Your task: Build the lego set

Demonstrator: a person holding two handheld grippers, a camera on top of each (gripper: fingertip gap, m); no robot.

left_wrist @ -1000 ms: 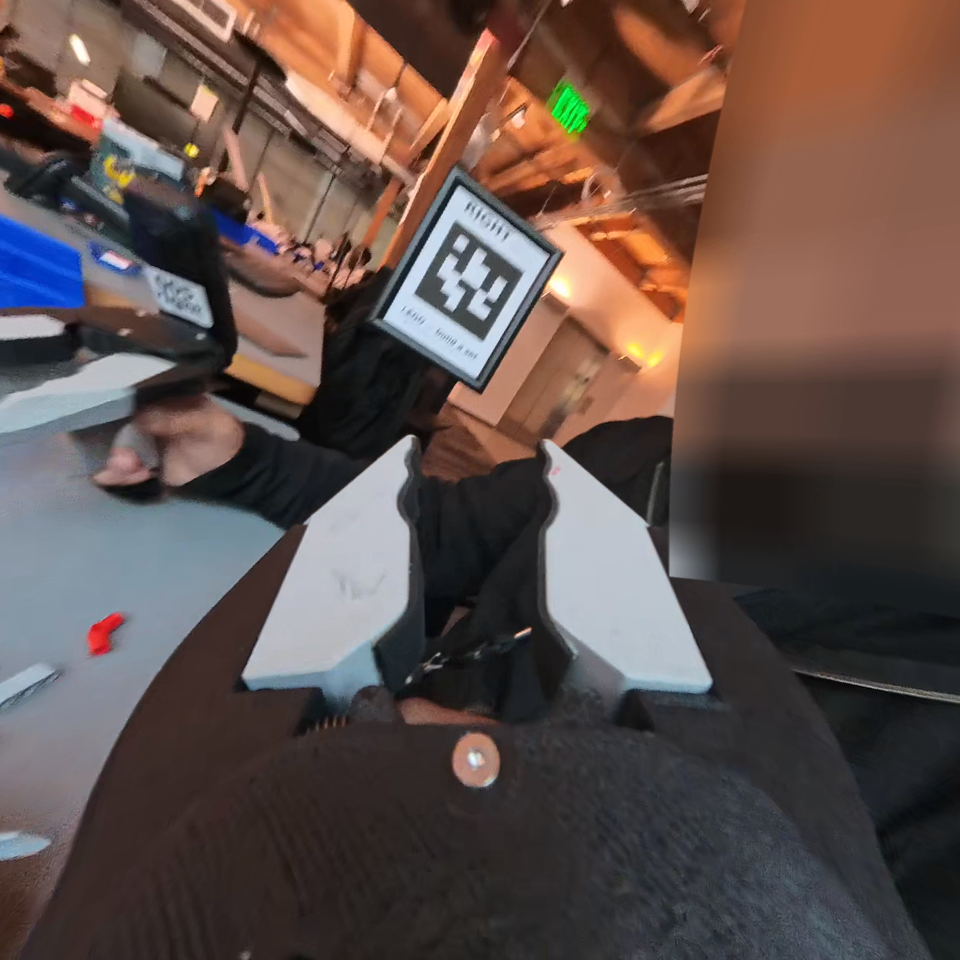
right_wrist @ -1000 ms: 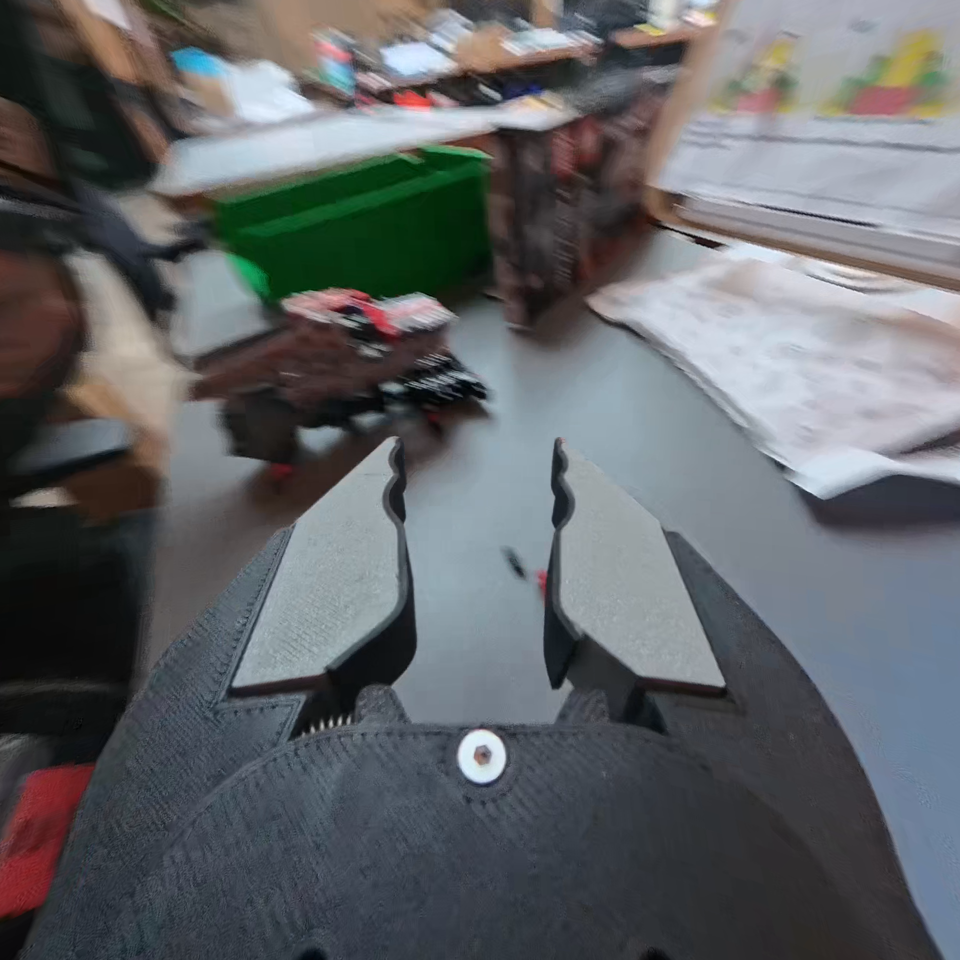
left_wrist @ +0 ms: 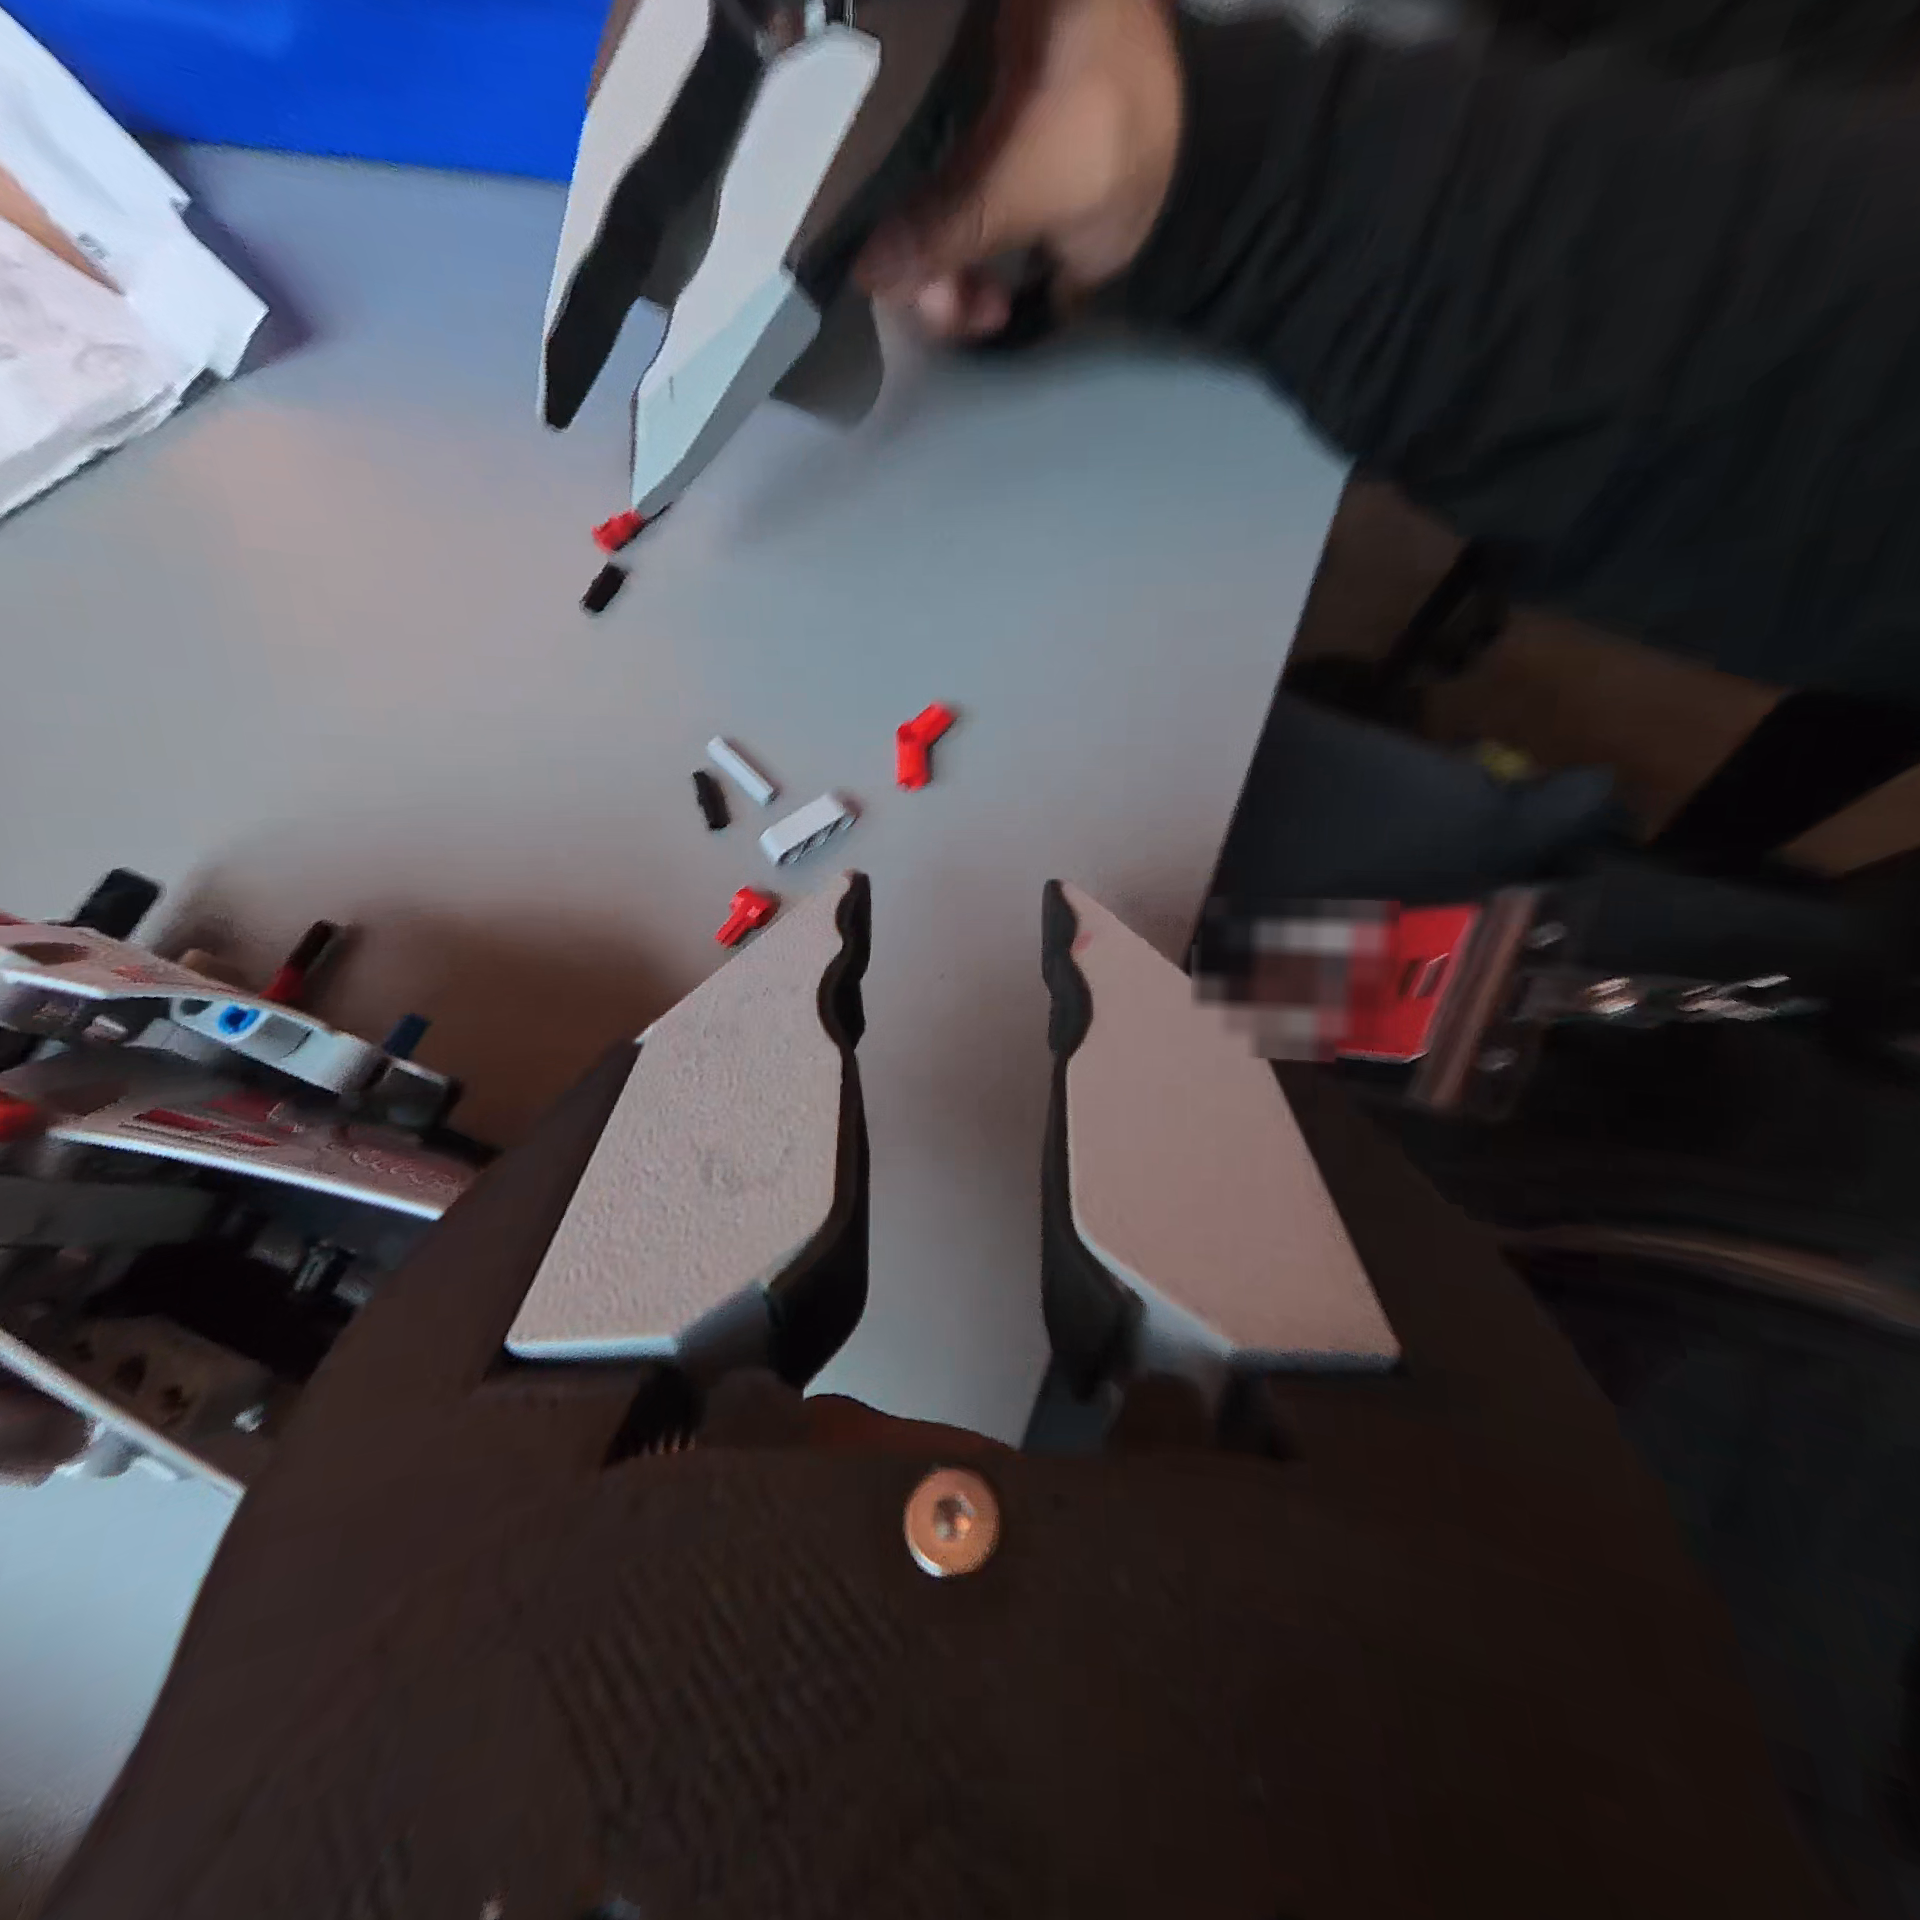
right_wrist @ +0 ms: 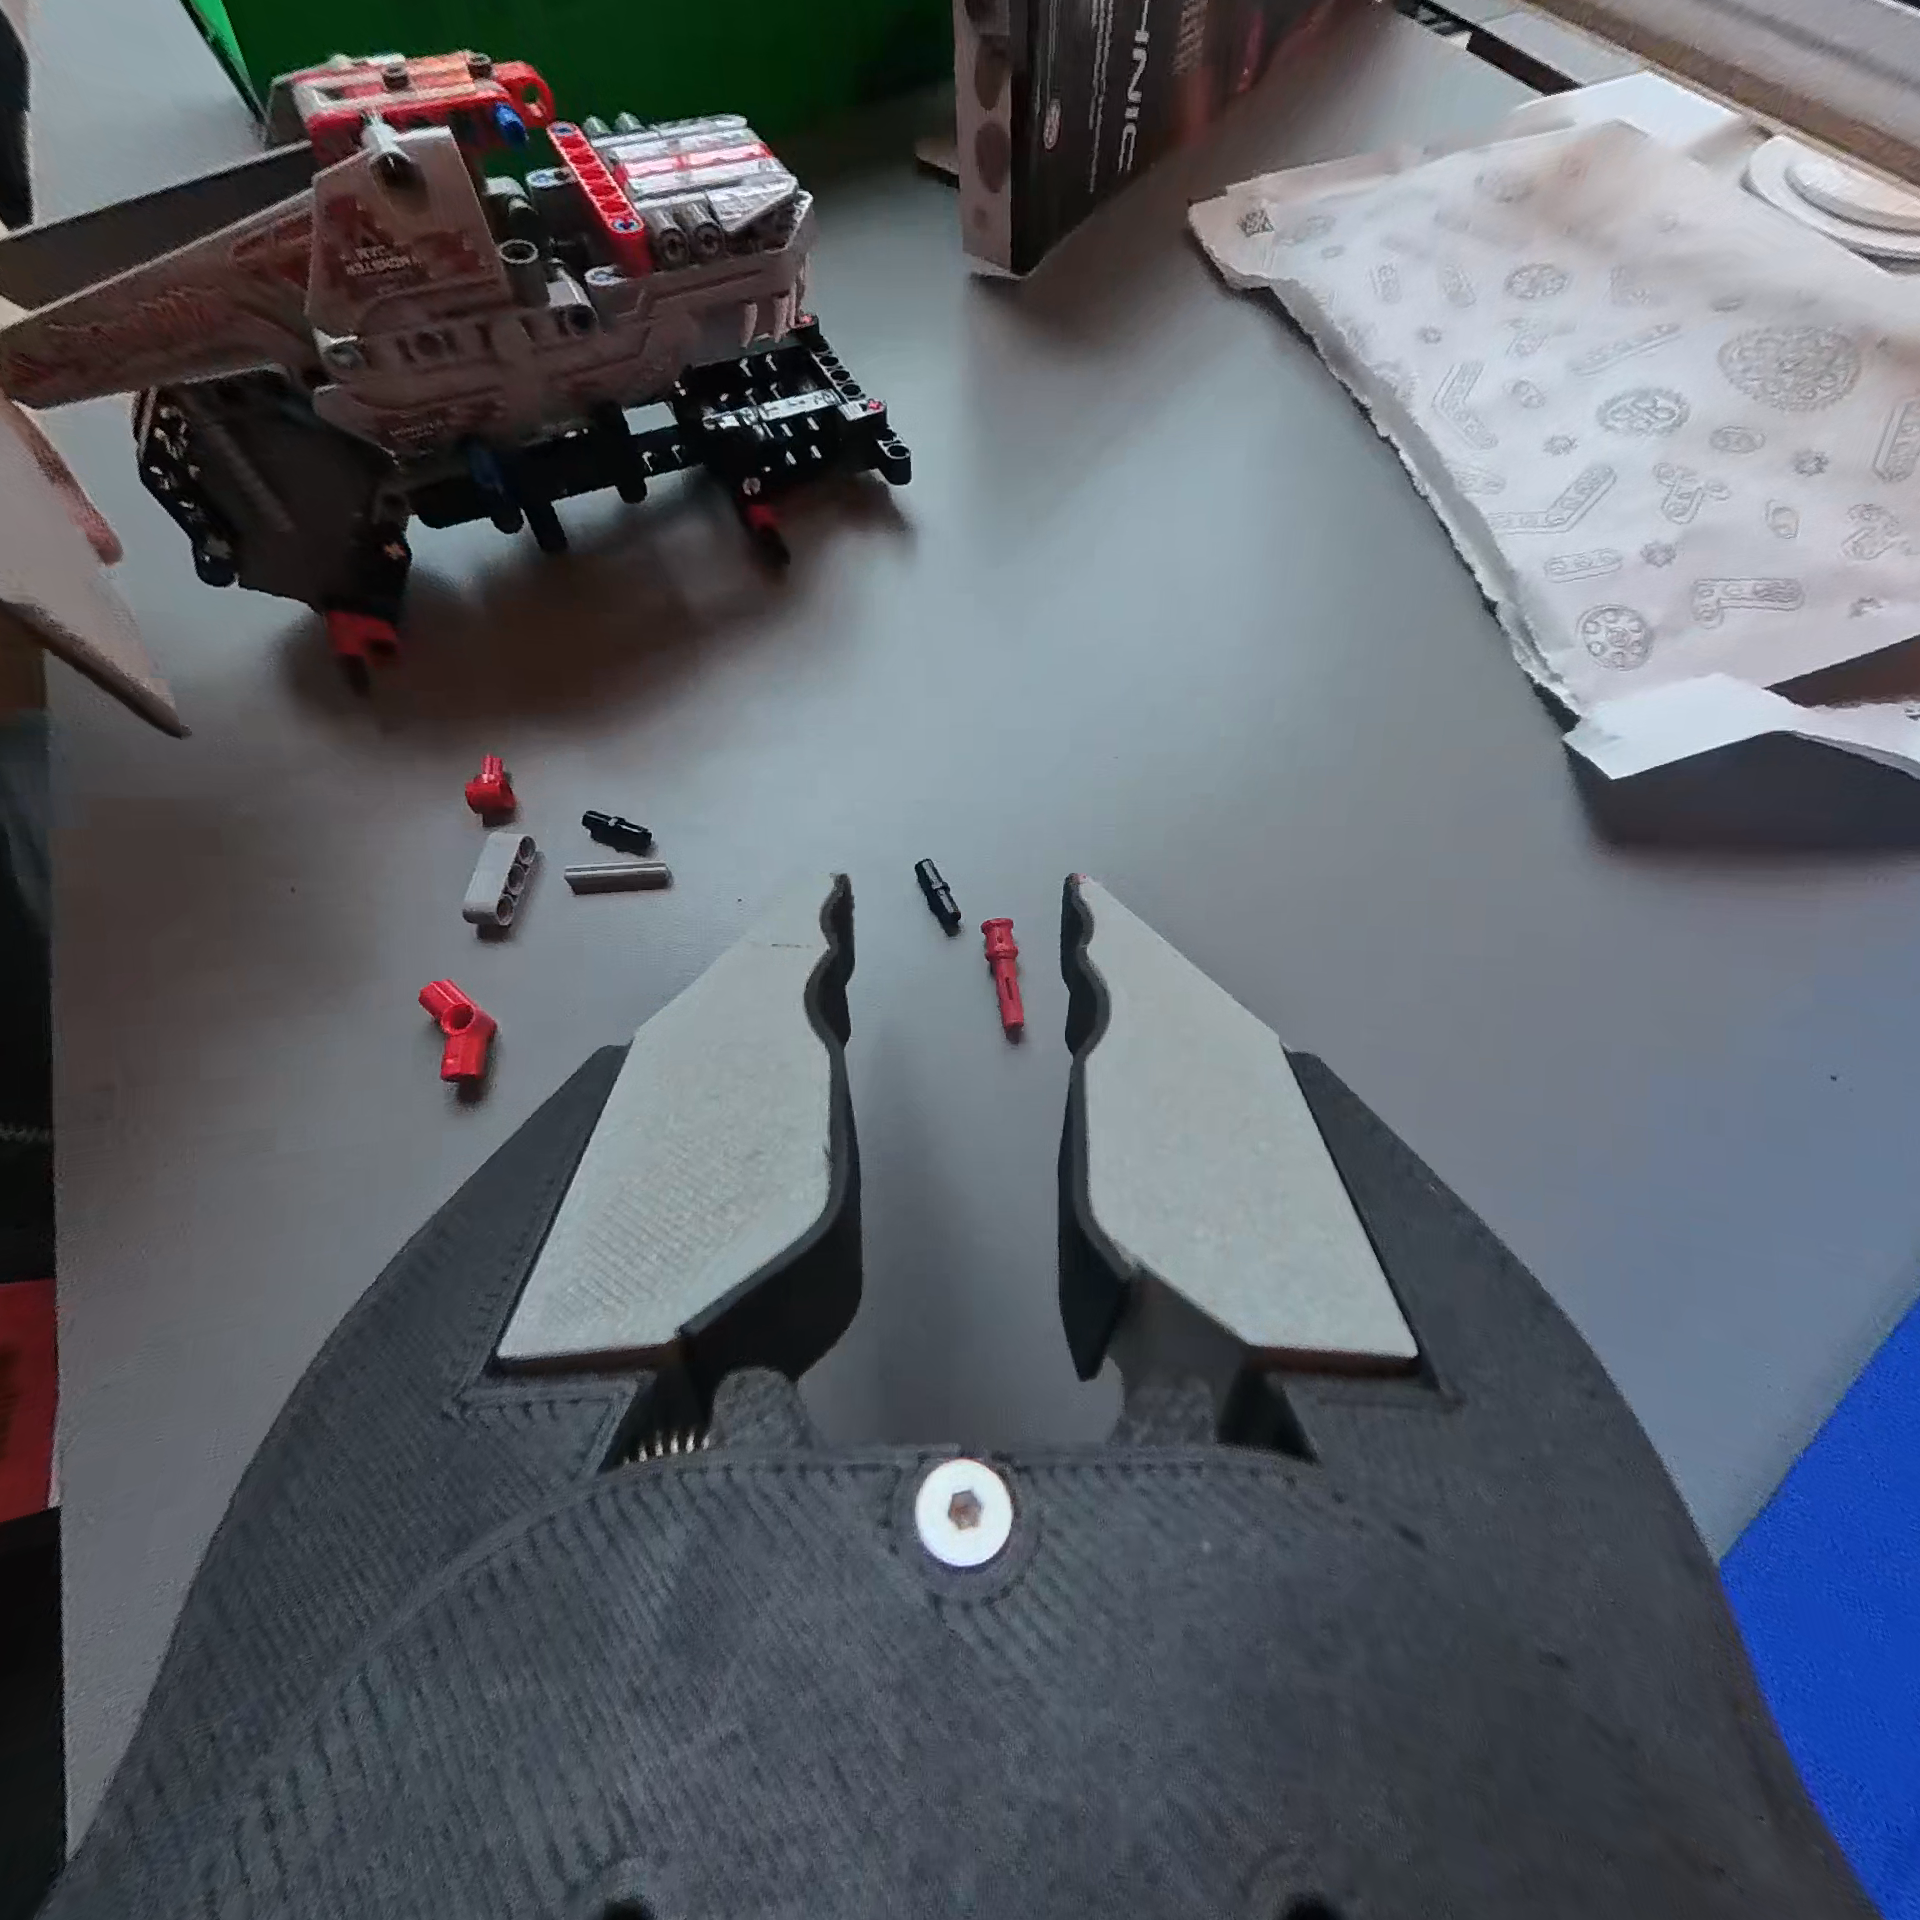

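Note:
A partly built red, grey and black lego model (right_wrist: 499, 312) stands on the grey table; its edge shows at the left of the left wrist view (left_wrist: 208, 1091). My right gripper (right_wrist: 956, 894) is open and low over the table, with a black pin (right_wrist: 937, 891) and a red pin (right_wrist: 1004, 971) lying between its fingertips. In the left wrist view the right gripper (left_wrist: 608, 457) hangs over the red pin (left_wrist: 618, 528) and the black pin (left_wrist: 603, 587). My left gripper (left_wrist: 951, 894) is open and empty, just short of a grey beam (left_wrist: 808, 829).
Loose parts lie left of my right gripper: red angled connector (right_wrist: 457, 1029), grey beam (right_wrist: 501, 878), grey axle (right_wrist: 616, 876), black pin (right_wrist: 616, 829), red piece (right_wrist: 488, 784). A dark box (right_wrist: 1091, 114), paper bag (right_wrist: 1610, 416) and green bin (right_wrist: 623, 42) stand beyond. The table edge (left_wrist: 1278, 644) is right of the left gripper.
The left gripper has swung down from facing the room to facing the table and loose parts. The right gripper has moved forward, so the two pins now lie between its wider-open fingers.

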